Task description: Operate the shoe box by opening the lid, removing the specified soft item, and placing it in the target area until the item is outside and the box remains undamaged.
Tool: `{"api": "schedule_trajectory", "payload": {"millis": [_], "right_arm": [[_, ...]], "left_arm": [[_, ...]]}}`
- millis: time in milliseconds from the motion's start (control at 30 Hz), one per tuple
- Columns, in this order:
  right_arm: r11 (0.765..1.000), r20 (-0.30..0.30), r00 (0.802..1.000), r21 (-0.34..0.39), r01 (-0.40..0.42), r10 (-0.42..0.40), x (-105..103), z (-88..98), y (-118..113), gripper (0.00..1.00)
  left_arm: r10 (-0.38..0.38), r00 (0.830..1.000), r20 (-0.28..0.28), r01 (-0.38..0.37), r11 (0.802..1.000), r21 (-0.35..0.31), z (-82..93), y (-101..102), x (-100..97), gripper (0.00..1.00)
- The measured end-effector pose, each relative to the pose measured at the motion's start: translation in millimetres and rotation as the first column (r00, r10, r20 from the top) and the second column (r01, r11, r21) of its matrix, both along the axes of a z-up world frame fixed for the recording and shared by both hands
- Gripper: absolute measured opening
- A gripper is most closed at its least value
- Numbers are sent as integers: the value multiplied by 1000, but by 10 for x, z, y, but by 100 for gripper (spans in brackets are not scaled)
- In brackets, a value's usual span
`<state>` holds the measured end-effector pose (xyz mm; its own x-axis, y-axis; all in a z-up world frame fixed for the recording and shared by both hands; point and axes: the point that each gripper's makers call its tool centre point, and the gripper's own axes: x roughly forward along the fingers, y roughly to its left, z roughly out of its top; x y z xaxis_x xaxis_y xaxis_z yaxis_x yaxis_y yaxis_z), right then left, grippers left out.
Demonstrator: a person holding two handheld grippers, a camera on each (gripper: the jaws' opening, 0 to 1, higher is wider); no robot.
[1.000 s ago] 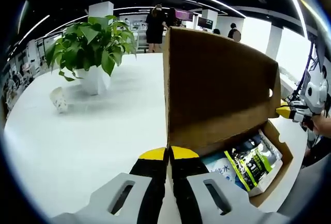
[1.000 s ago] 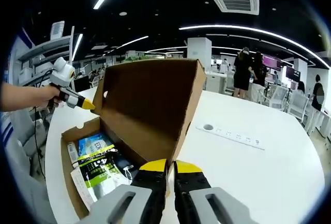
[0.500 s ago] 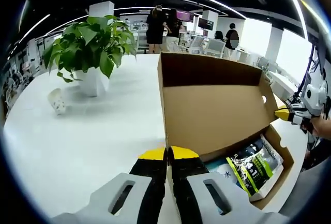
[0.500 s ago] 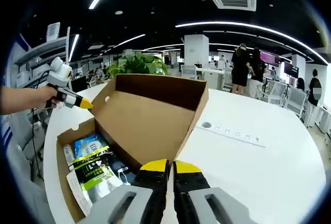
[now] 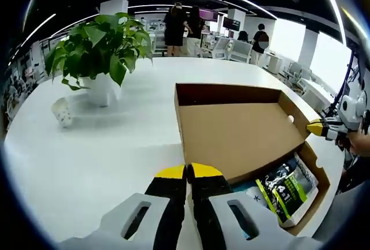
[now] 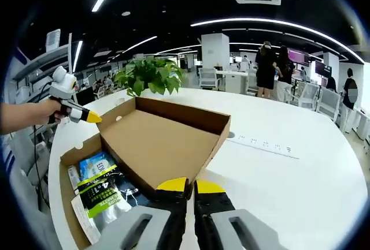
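Observation:
A brown cardboard shoe box [image 5: 317, 187] stands open on the white table, its lid [image 5: 237, 129] tipped far back and lying almost flat. Inside lie a green-and-black soft packet [image 5: 281, 185] and a blue packet [image 6: 95, 163], with other white items beside them. My left gripper [image 5: 187, 172] is shut on one front corner of the lid. In the right gripper view my right gripper [image 6: 185, 185] is shut on the lid [image 6: 156, 146] at its other corner. The left gripper [image 6: 87, 117], held by a hand, reaches the lid's far corner there. The right gripper [image 5: 318, 127] meets the lid's corner in the left gripper view.
A potted green plant [image 5: 98, 53] and a small white cup [image 5: 63, 111] on its side stand on the round white table [image 5: 87, 163]. A white power strip [image 6: 263, 145] lies behind the lid. People stand far off in the hall.
The lid has swung from upright down and back to nearly flat, with both grippers still shut on its corners. The plant has come into the right gripper view behind it.

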<state>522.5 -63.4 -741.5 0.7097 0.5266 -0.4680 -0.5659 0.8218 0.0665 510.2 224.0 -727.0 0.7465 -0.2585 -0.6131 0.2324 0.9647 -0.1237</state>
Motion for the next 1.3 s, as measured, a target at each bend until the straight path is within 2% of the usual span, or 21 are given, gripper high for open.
{"api": "schedule_trajectory", "payload": {"millis": [367, 500, 1000, 1167, 1300], "right_arm": [[1000, -39, 999, 21, 16, -15, 36, -51, 6, 0], [1000, -54, 998, 20, 19, -17, 46, -71, 9, 0], [997, -115, 992, 55, 60, -53, 95, -120, 5, 0], [996, -117, 992, 56, 63, -56, 89, -117, 10, 1], [997, -107, 993, 49, 54, -48, 66, -87, 29, 2]], "left_arm": [[6, 1000, -18, -6, 1000, -2, -54, 16, 21, 0], [-1, 1000, -24, 2, 1000, 19, -83, 8, 52, 0], [19, 999, -43, -19, 1000, 0, -149, 40, 127, 0], [35, 998, -46, -37, 999, -34, -154, 55, 139, 1], [29, 999, -36, -30, 999, -29, -152, 56, 142, 2]]}}
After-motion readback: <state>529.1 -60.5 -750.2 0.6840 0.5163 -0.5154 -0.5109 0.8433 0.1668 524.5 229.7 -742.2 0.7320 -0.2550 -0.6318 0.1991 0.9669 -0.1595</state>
